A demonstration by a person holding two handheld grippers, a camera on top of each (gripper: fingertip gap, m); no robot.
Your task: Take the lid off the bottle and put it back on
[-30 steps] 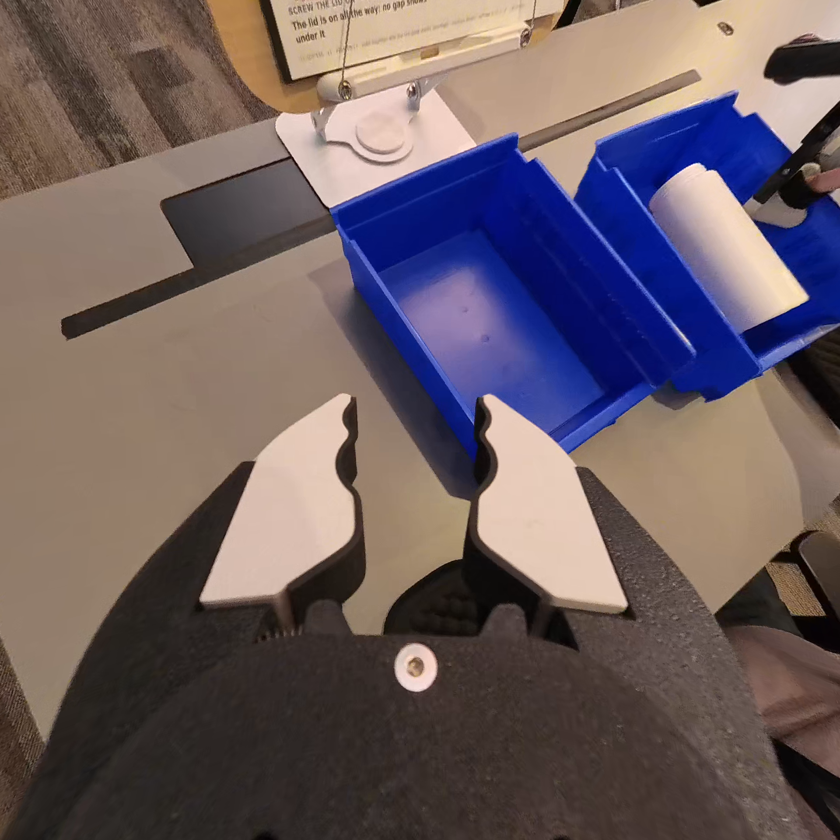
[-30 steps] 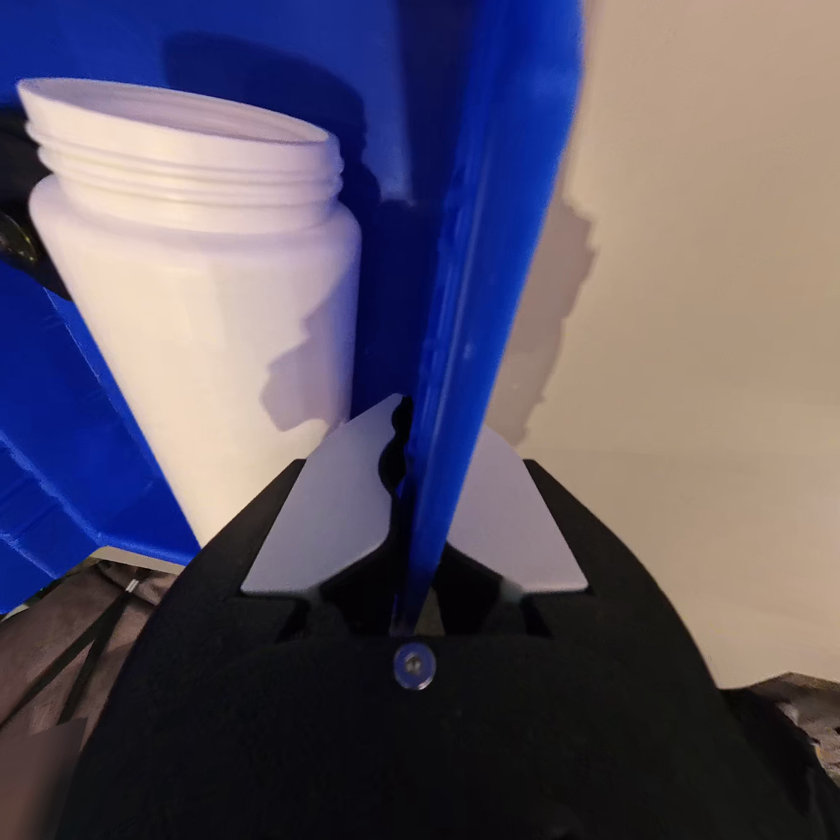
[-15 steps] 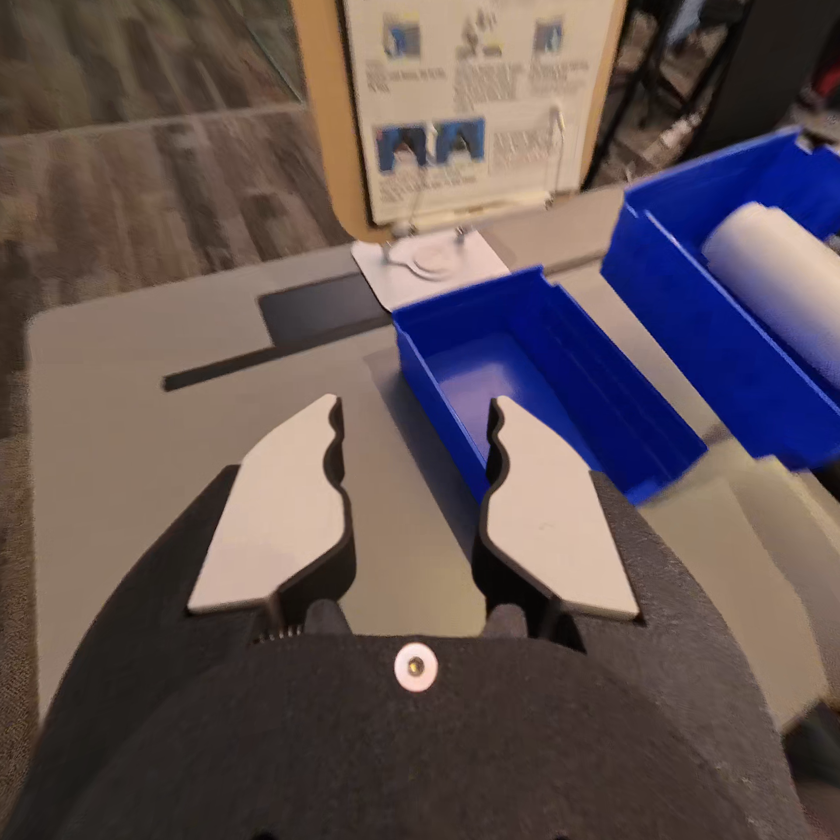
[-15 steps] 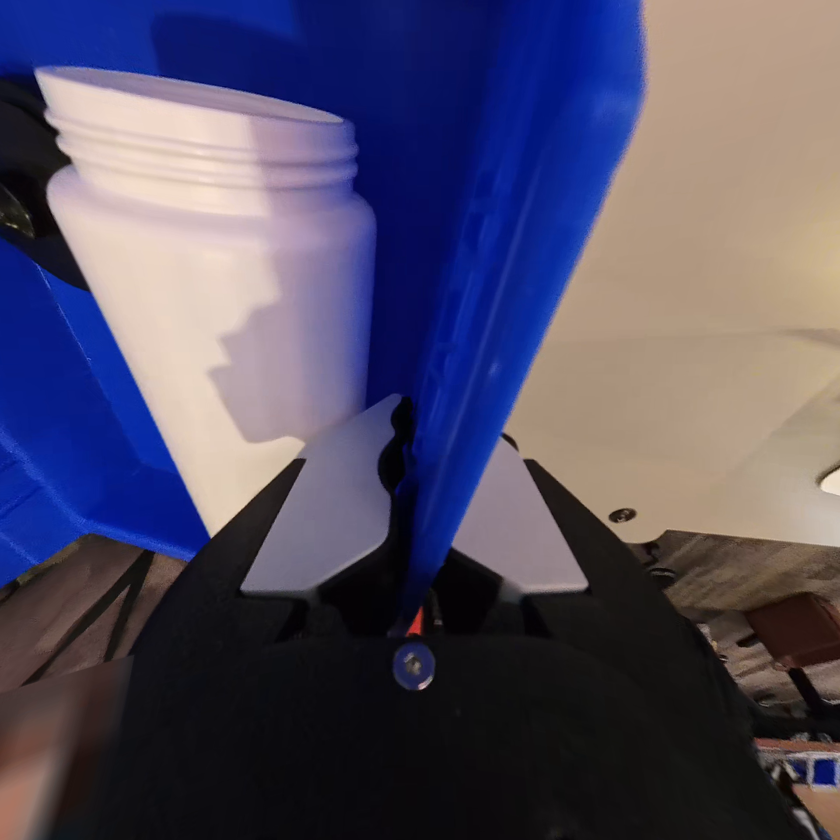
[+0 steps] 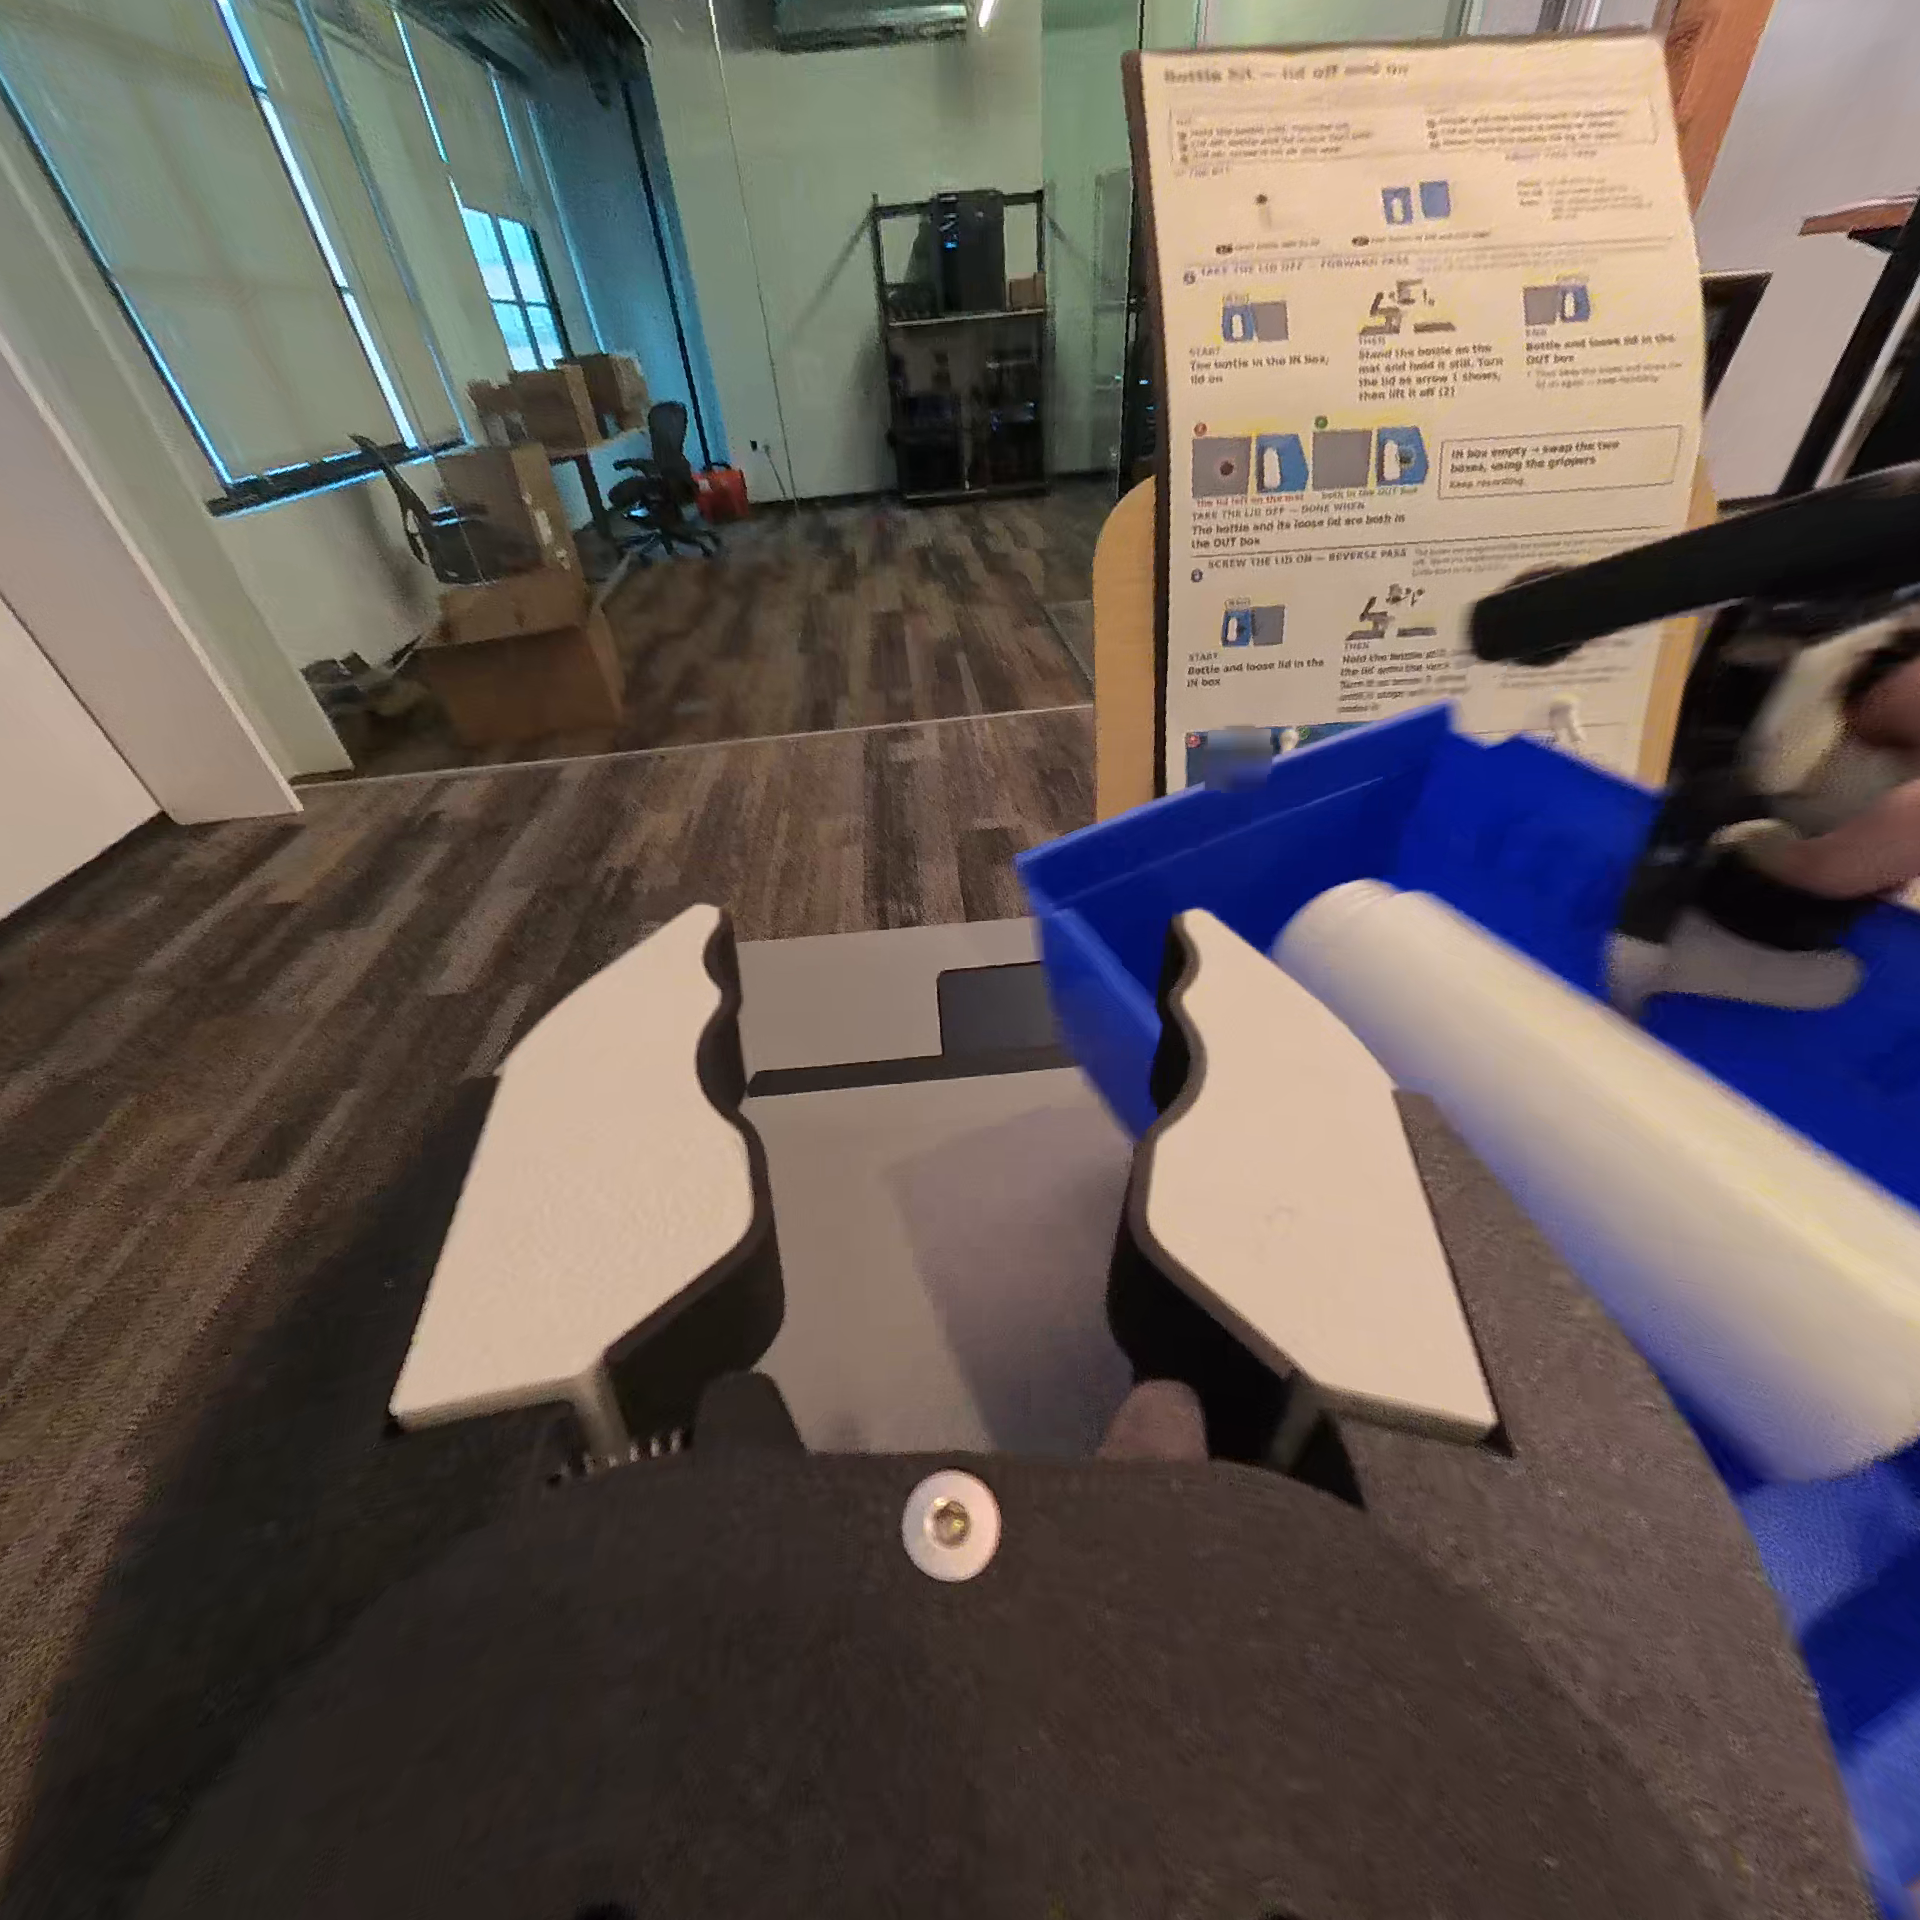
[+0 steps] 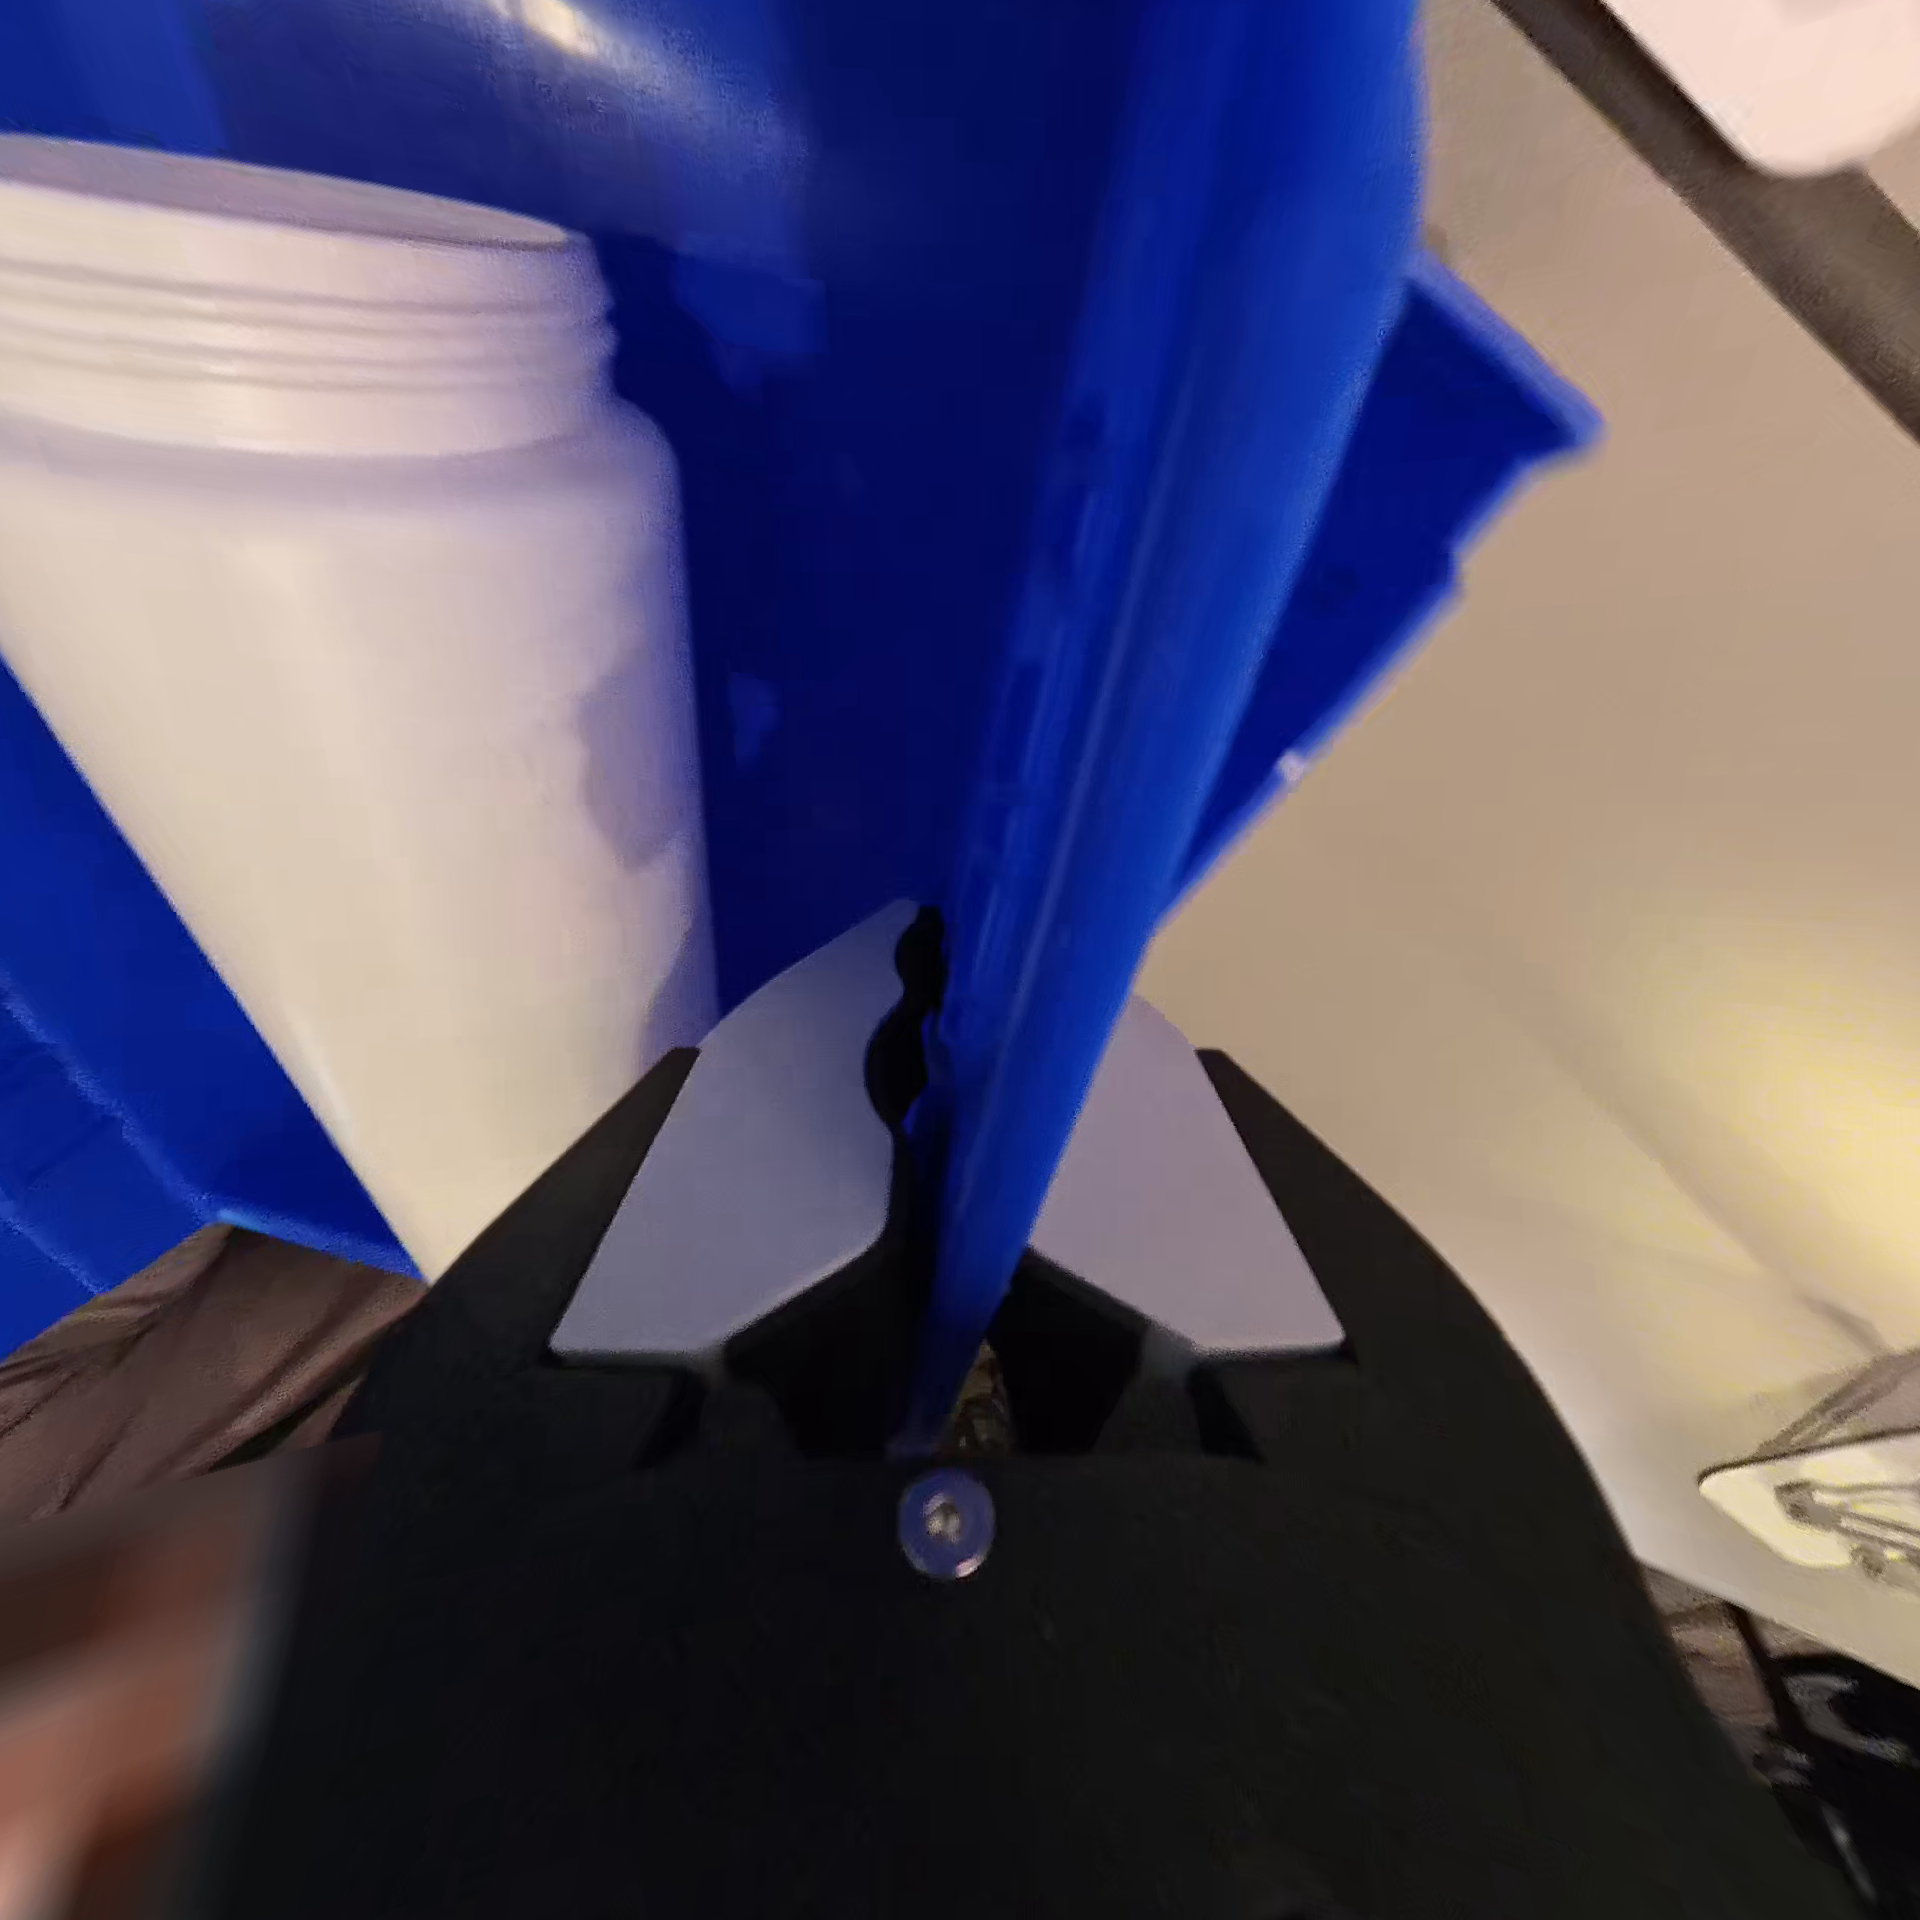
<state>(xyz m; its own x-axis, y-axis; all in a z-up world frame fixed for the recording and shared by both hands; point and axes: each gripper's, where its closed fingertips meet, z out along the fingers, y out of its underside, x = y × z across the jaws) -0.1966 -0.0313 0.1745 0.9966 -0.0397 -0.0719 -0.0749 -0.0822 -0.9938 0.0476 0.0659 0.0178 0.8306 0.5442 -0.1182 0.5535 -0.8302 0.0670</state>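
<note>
A dark wood-patterned floor [image 5: 312,1039] is seen stretching far back on the left, and the grey table [image 5: 894,1174] is caught low in the left wrist view, between the fingers. Far right, an instruction board [image 5: 1413,416] with printed pictures is stood upright behind the table. The blue bin [image 5: 1247,894] is seen off the table, tilted, at the right of that view, and it is gripped by its side wall [image 6: 1049,831]: the right gripper [image 6: 961,1049] is clamped on that wall, one finger inside the bin and one outside. Inside the bin the white bottle [image 6: 343,644] is lying on its side against the bin's floor, its threaded neck bare and its mouth uncapped; in the left wrist view the bottle [image 5: 1621,1164] is seen slanting from the bin's middle down to the near right. No lid is made out in either view. The left gripper [image 5: 940,1060] is held spread apart over the table with nothing between its fingers [image 5: 613,1164], just left of the bin and clear of it.
</note>
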